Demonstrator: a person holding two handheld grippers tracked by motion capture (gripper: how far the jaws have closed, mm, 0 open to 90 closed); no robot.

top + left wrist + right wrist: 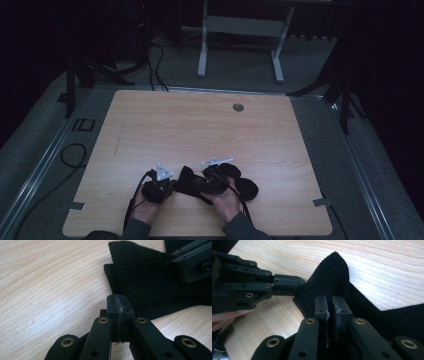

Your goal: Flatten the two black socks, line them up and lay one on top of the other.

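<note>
Jaws of left gripper (119, 305) pressing together, empty, tips just beside black cloth (150, 282) edge. Right gripper (330, 305) jaws nearly together, pinching cloth fold. Cloth lying near table (200, 125) front edge.

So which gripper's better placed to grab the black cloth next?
Right, probably. The right gripper sits over the body of the black cloth; the left gripper, jaws shut, only meets its edge.

The black cloth (192, 181) lies partly hidden beneath the right gripper (214, 181); whether the 2 pads pinch it is unclear.
</note>
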